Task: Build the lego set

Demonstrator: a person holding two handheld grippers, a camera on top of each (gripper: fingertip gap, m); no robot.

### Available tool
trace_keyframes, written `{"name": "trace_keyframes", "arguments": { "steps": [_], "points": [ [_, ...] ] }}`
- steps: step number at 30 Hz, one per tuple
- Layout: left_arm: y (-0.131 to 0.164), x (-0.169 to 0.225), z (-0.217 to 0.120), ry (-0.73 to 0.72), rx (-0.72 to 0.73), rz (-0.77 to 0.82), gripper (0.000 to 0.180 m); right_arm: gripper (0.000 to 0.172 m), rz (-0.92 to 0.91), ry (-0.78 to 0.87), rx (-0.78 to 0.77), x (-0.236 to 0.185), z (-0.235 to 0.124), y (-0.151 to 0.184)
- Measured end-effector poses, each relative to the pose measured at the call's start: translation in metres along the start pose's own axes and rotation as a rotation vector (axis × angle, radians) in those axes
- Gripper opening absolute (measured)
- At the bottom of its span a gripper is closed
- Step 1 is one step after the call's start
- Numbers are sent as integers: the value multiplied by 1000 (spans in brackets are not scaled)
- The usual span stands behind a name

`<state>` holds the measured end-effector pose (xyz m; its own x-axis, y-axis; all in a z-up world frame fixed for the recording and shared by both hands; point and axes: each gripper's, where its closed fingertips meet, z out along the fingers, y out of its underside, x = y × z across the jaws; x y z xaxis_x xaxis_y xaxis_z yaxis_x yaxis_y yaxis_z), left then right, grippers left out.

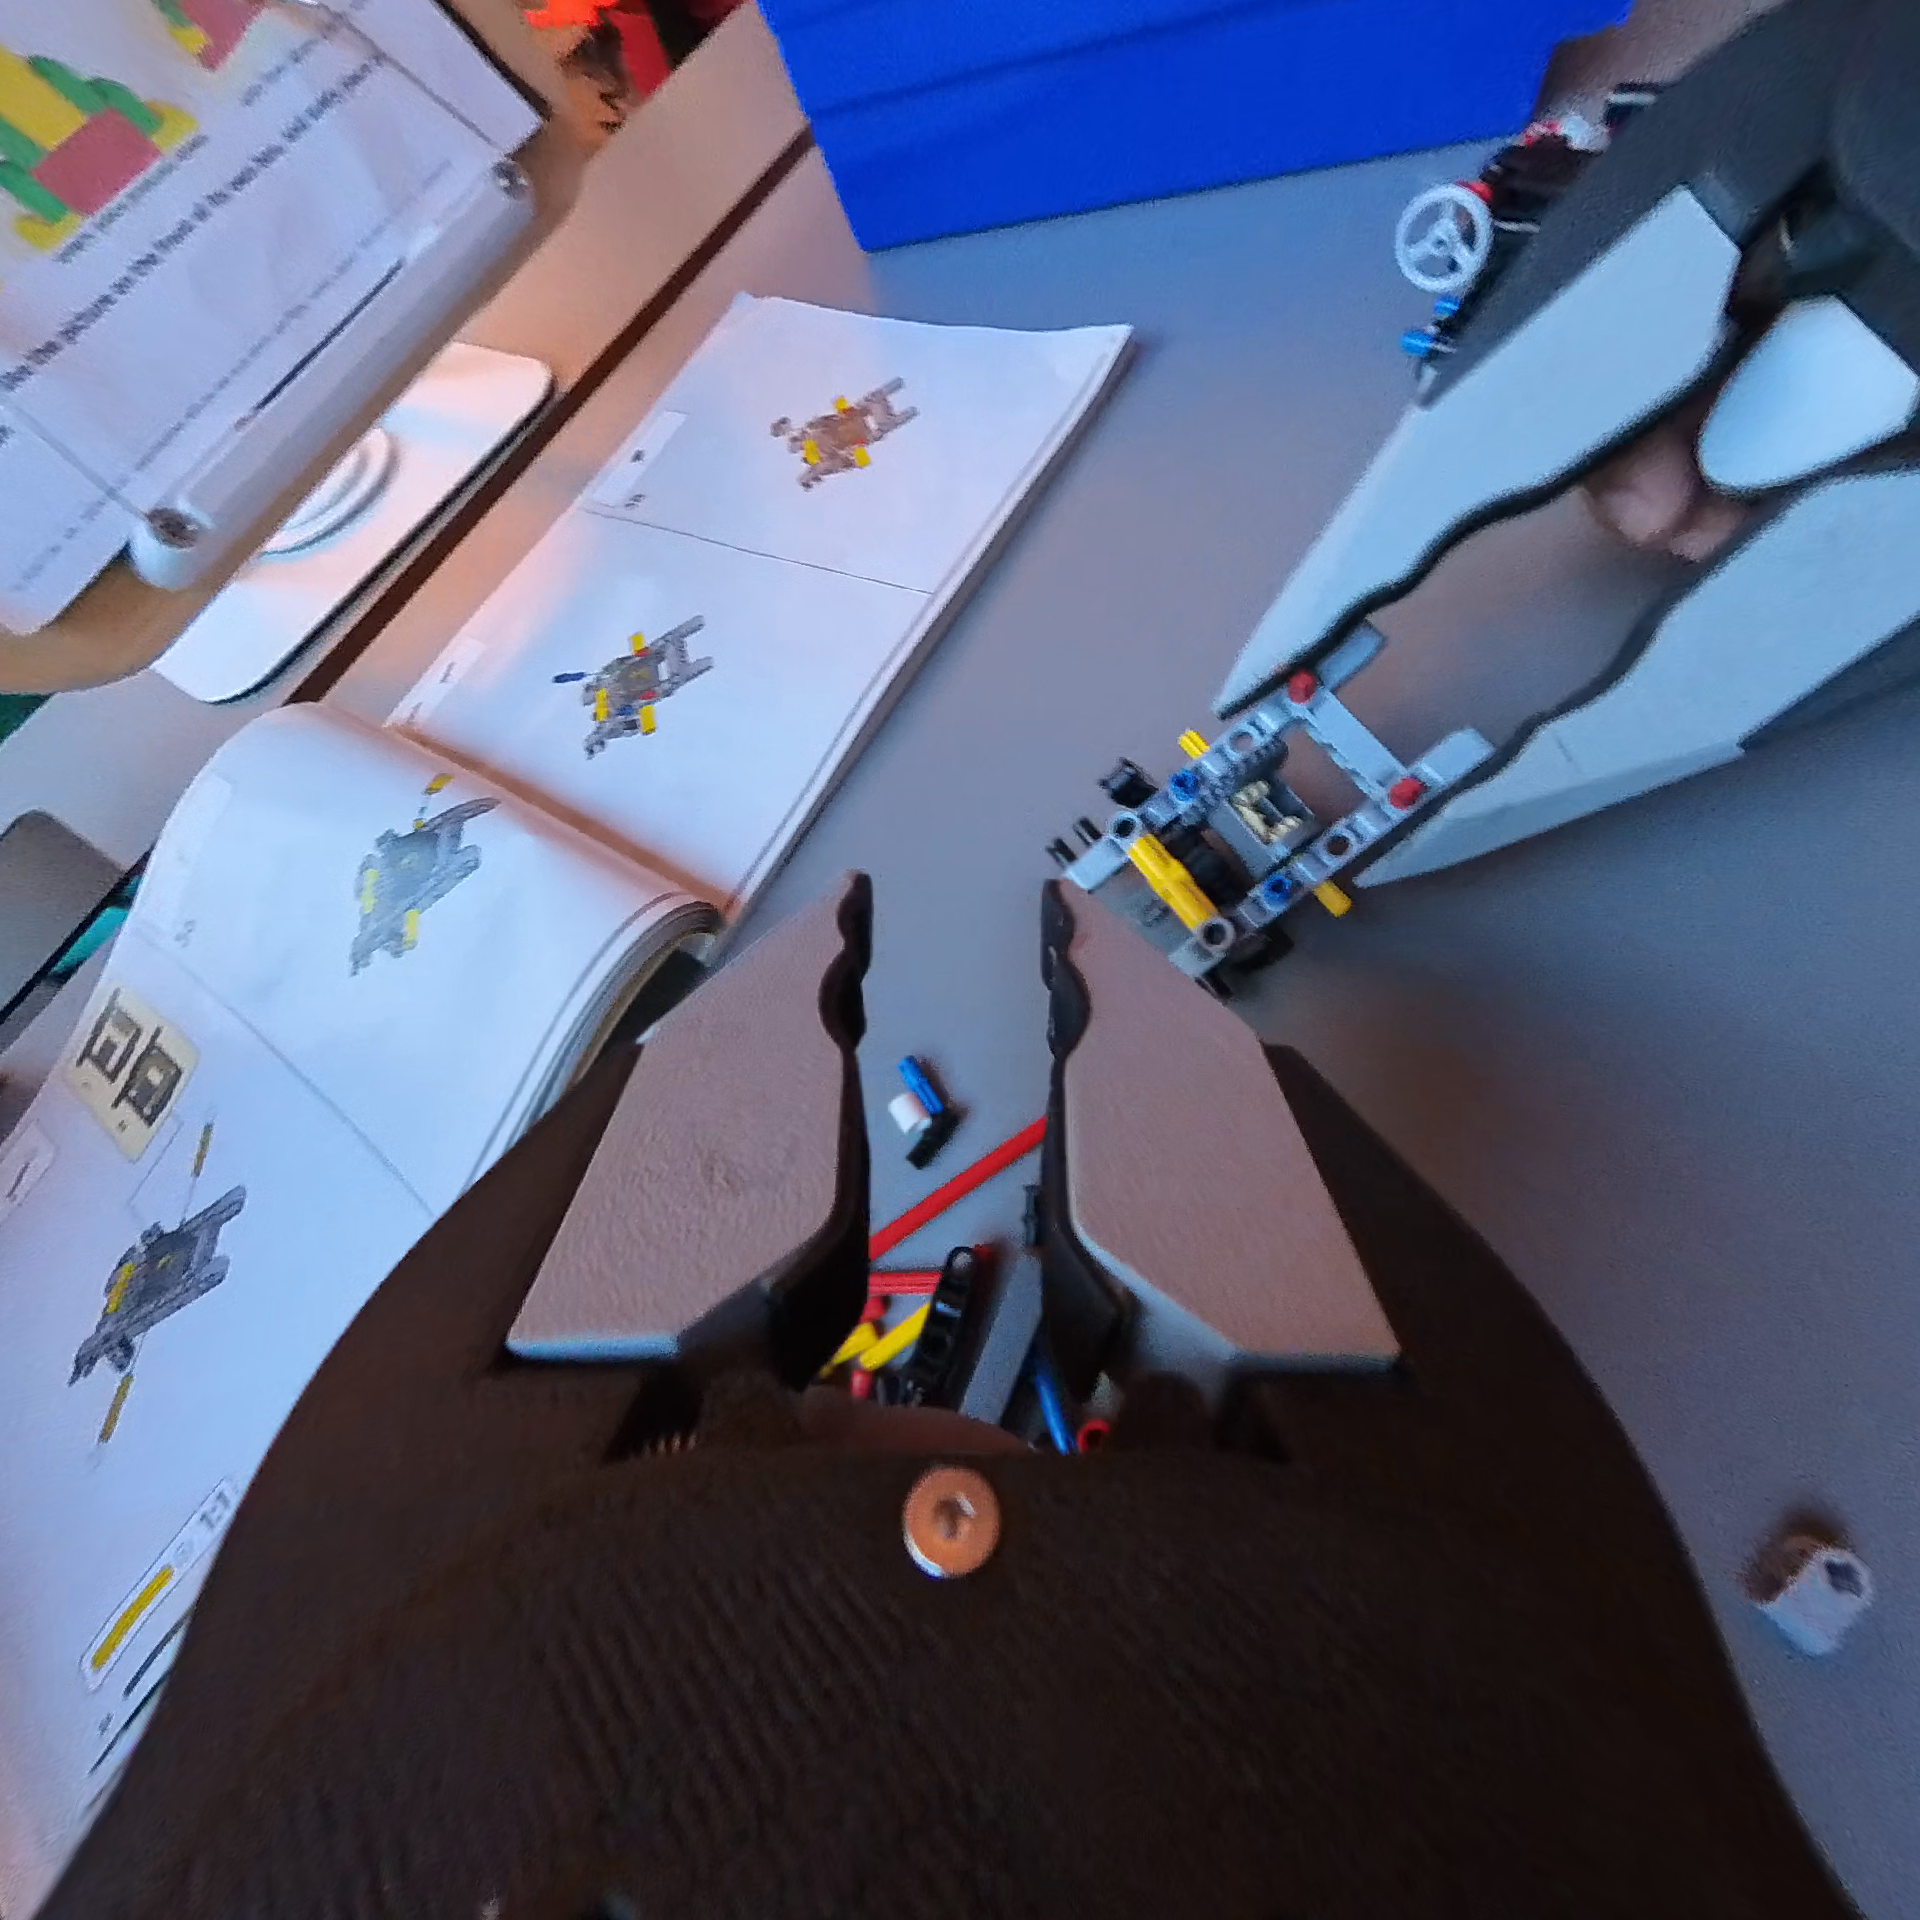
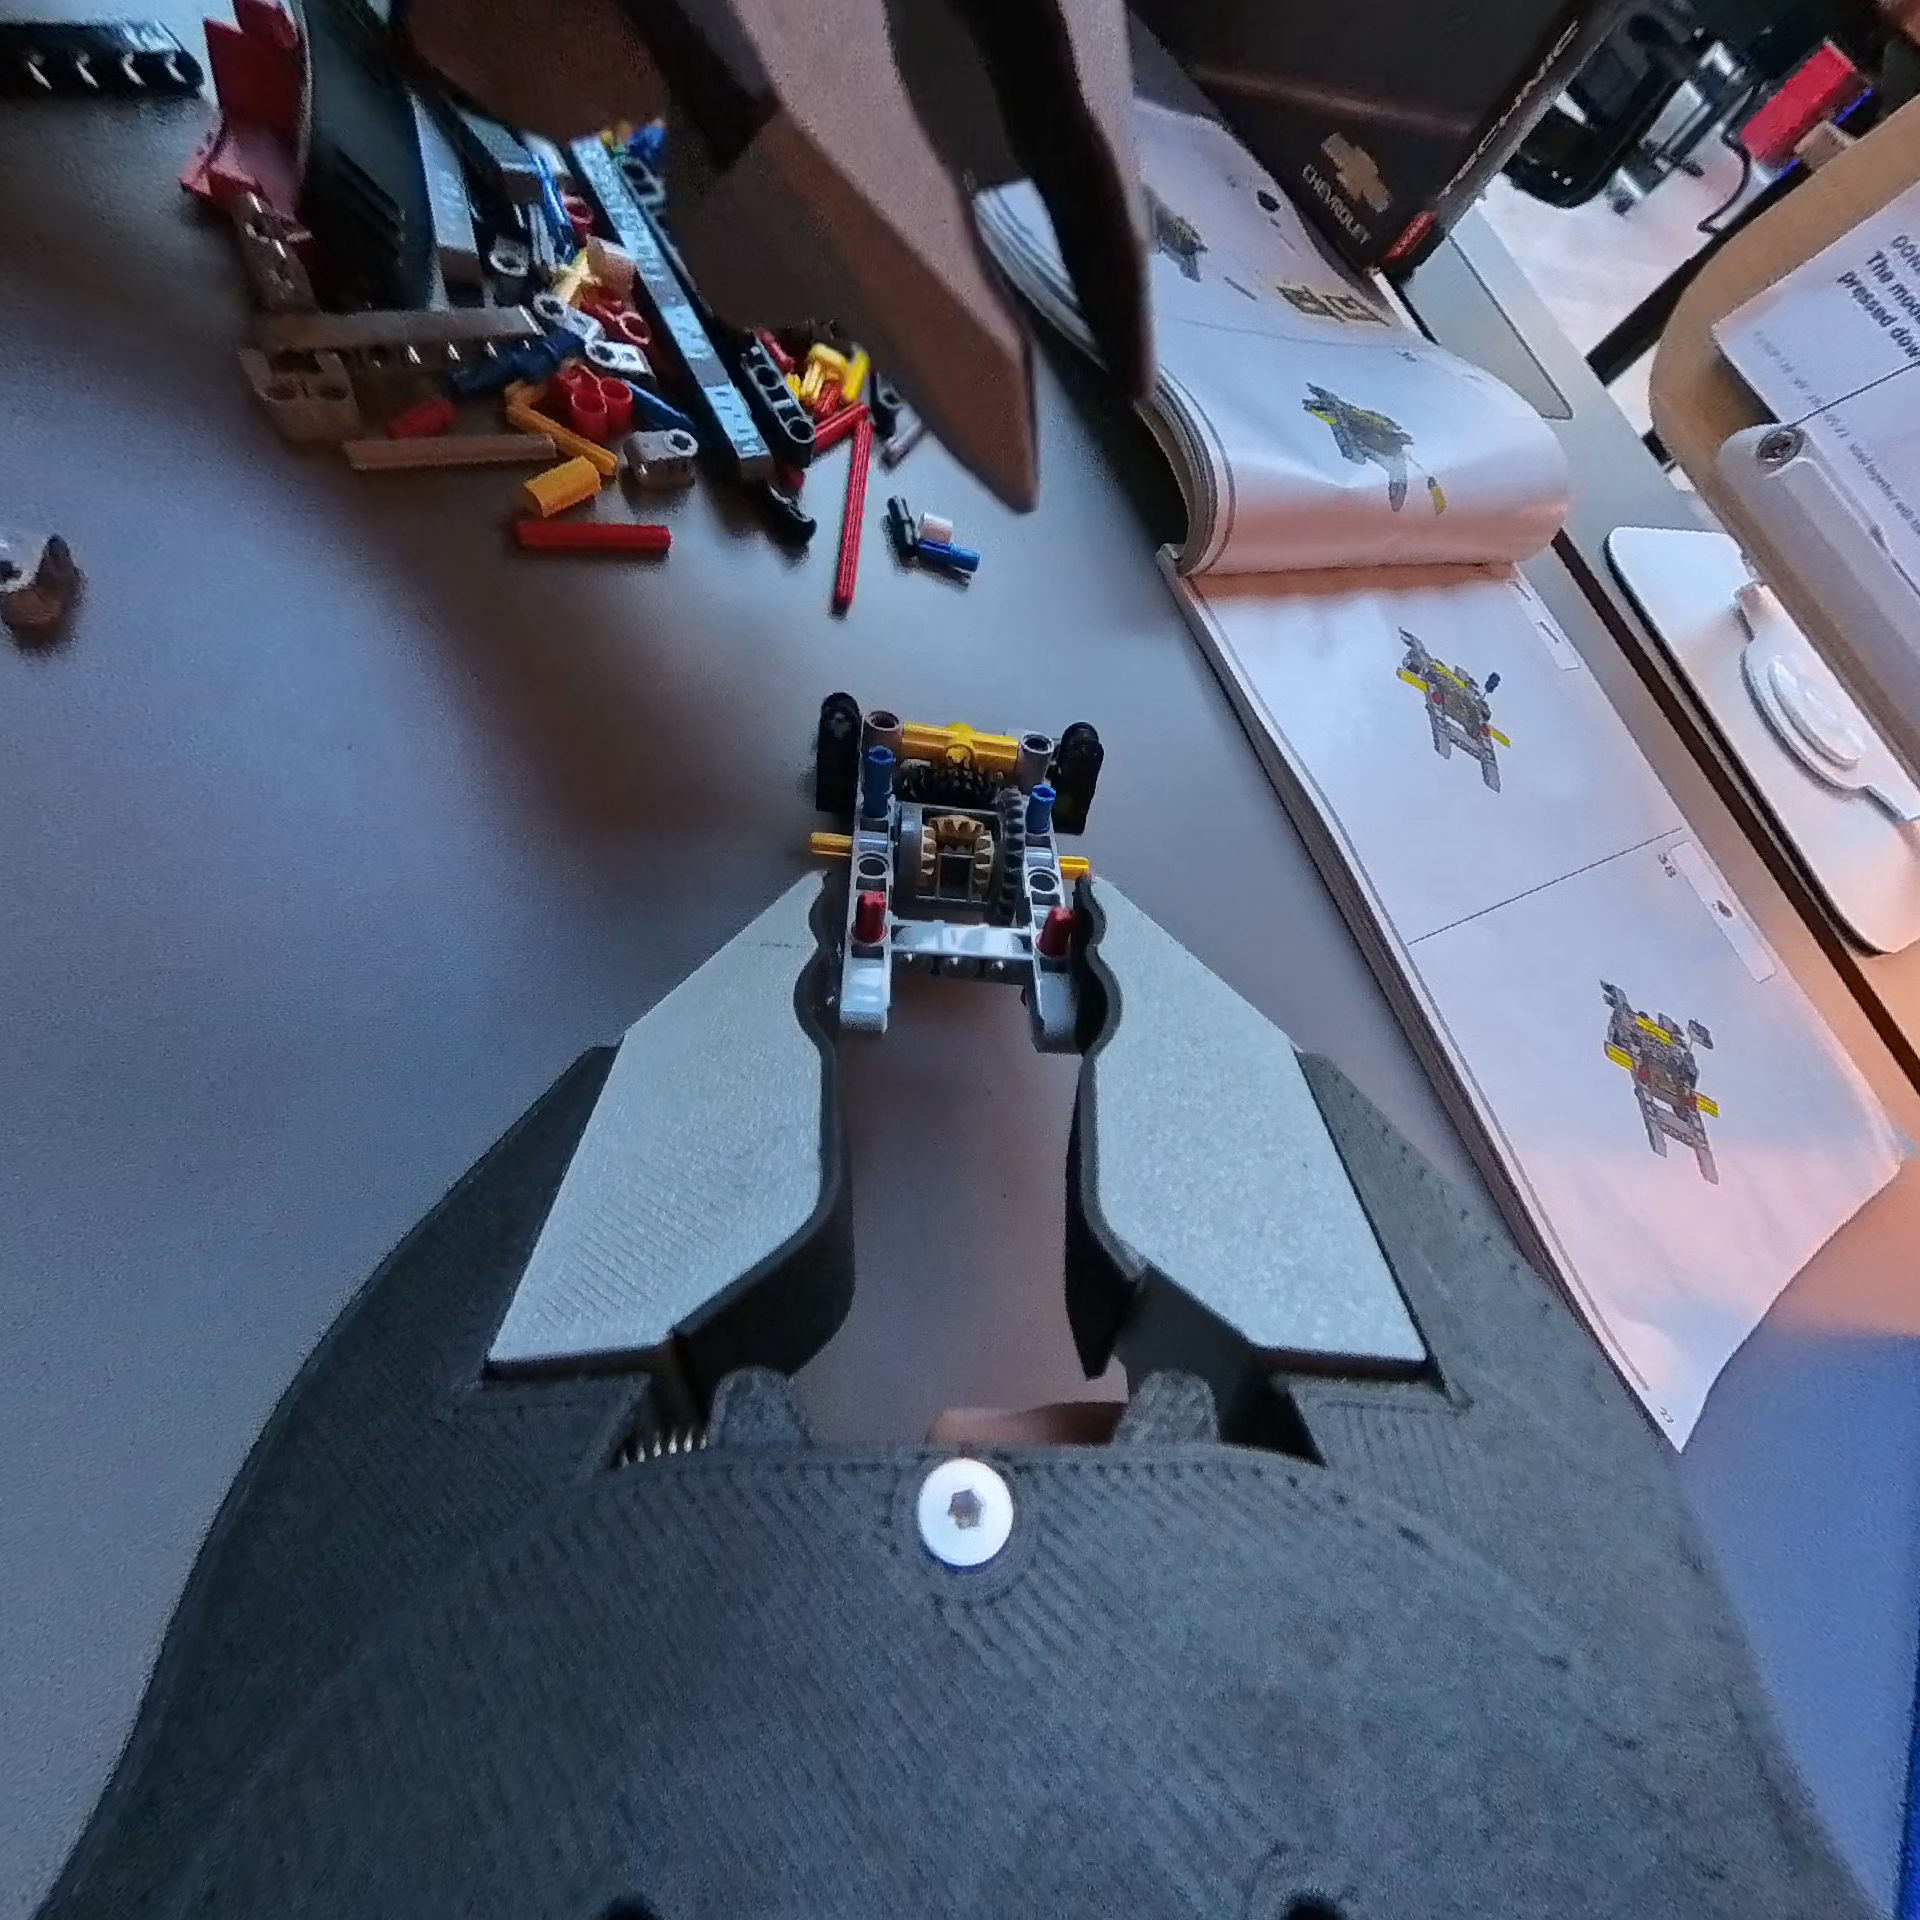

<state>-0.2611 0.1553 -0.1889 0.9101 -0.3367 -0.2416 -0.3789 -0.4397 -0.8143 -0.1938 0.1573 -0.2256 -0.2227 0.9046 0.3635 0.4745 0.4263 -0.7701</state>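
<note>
The grey brick frame [image 2: 956, 883], mid-frame, is clamped by the right gripper [image 2: 951, 935], while the left gripper [image 1: 951, 914] is held parted and bare just beside it.

From my right gripper [image 2: 951, 935] I look straight along the jaws, which press on both sides of the near end of the small geared frame [image 2: 956, 831]; it rests on the worktop [image 2: 312, 935]. To its right lies the open instruction booklet [image 2: 1507, 831], and beyond that a monitor foot [image 2: 1766, 665]. Ahead and to the left sits the heap of loose parts [image 2: 582, 364], with a long thin axle [image 2: 852, 509] and a few small pins [image 2: 930, 540] between heap and frame. My left gripper [image 1: 951, 904] hangs over those pins, jaws apart with nothing between them (the frame just to its right). A storage bin [image 1: 1143, 114] stands behind the booklet. One stray connector [image 1: 1808, 1590] lies well apart.
</note>
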Motion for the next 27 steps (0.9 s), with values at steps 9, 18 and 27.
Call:
{"name": "trace_keyframes", "arguments": {
  "steps": [9,18,27],
  "points": [
    [5,-30,-4,-71,11,-136,30,42,-26,0,-41,-3,4,5],
    [12,-32,1,-84,-19,-125,30,42,-20,-16,-82,-4,8,10],
    [12,-22,5,-86,-29,-61,29,42,-39,0,-79,-4,8,10]
  ]
}}
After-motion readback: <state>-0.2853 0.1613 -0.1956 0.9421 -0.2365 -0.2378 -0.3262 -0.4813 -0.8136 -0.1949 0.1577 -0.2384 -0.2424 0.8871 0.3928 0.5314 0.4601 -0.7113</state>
